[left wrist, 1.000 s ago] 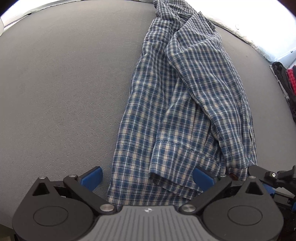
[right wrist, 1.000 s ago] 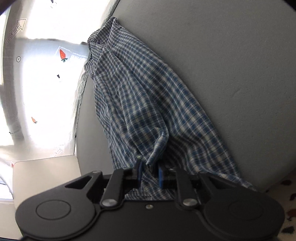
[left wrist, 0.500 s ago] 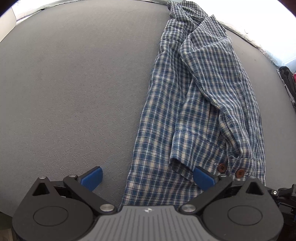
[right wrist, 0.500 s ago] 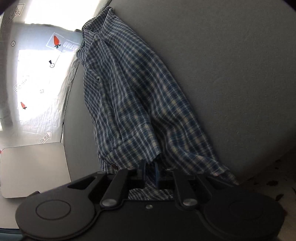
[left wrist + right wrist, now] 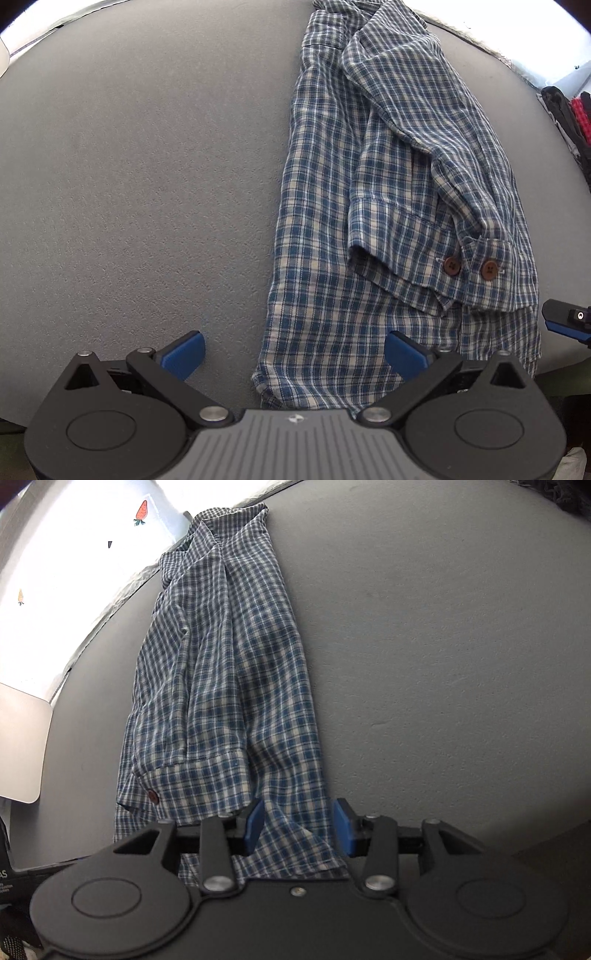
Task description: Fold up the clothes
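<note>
- The left tongs (image 5: 293, 352) stand wide open with nothing between the blue pads (image 5: 184, 350); the left pad sits over bare grey surface, the right pad over the near hem of the shirt.
- The right tongs (image 5: 298, 827) are parted about halfway, the blue pads (image 5: 255, 825) standing on either side of a raised fold at the shirt's near edge (cloth lies between them, but the pads do not press on it, so they have hold of nothing).
- In the left wrist view, one tip of the right tongs (image 5: 567, 321) shows at the right edge, just beside the shirt's lower right corner.
- The blue-and-white checked shirt (image 5: 388, 192) lies lengthwise on the grey counter (image 5: 140, 177), collar end far from the tongs and hem end near, folded into a long narrow strip.
- A sleeve is laid back over the body of the shirt; its cuff (image 5: 472, 258) lies toward the near end and carries two brown buttons (image 5: 451, 266).
- From the right wrist view the same cuff sits on the left side of the shirt (image 5: 229, 686), one button (image 5: 152, 795) visible.
- The hem reaches the counter's near edge.
- Dark and red clothing (image 5: 569, 110) lies past the counter's far right side.
- Beyond the far edge, a white sheet printed with small carrots (image 5: 141, 511) is brightly lit.
</note>
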Action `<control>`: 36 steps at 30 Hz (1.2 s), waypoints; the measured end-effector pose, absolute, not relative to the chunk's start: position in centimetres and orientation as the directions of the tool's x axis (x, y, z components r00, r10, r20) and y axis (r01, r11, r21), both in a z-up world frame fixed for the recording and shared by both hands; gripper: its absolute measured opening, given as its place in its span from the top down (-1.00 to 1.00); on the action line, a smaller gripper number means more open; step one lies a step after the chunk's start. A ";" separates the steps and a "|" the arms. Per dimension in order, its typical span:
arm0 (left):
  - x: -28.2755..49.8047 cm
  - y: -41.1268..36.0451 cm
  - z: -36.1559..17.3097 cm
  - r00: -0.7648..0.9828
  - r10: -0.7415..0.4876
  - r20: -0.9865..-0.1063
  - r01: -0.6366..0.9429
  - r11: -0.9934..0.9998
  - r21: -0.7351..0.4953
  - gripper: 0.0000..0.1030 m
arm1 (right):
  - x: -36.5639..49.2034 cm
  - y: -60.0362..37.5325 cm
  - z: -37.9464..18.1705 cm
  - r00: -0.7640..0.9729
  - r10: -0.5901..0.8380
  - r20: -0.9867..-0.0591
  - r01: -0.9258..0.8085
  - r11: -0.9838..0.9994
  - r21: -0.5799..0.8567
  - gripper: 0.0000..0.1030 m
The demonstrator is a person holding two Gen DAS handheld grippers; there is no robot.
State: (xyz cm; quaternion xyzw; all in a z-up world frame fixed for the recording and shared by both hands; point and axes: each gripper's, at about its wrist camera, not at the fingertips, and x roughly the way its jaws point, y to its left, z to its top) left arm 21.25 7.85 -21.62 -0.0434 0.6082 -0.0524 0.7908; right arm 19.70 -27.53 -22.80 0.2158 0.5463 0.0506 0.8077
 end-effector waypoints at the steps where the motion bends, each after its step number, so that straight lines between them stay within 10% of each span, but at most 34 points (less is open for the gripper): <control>1: 21.0 7.9 -21.6 0.249 -0.136 -0.959 0.036 0.991 -0.131 -0.94 | 19.8 -27.4 -23.0 0.389 0.319 -0.864 0.139 0.907 0.397 0.18; 12: 19.0 10.5 -20.5 0.222 -0.245 -0.944 0.018 0.969 -0.247 0.21 | 19.5 -27.6 -24.2 0.341 0.408 -0.847 0.038 0.894 0.446 0.28; 15: 18.8 11.5 -20.4 0.220 -0.272 -0.937 0.015 0.961 -0.275 0.41 | 19.7 -27.7 -24.5 0.322 0.436 -0.840 0.020 0.884 0.466 0.68; 17: 18.8 12.1 -20.8 0.201 -0.349 -0.915 0.001 0.934 -0.356 0.92 | 19.9 -27.8 -24.6 0.316 0.459 -0.831 0.020 0.872 0.489 0.83; 27: 20.5 9.6 -21.1 0.180 -0.343 -0.922 0.039 0.939 -0.341 0.72 | 20.2 -26.7 -24.2 0.291 0.431 -0.854 -0.021 0.895 0.445 0.56; 36: 21.5 11.3 -19.1 0.239 -0.475 -0.847 0.000 0.872 -0.489 0.97 | 19.8 -29.8 -22.7 0.343 0.628 -0.699 0.040 0.733 0.679 0.93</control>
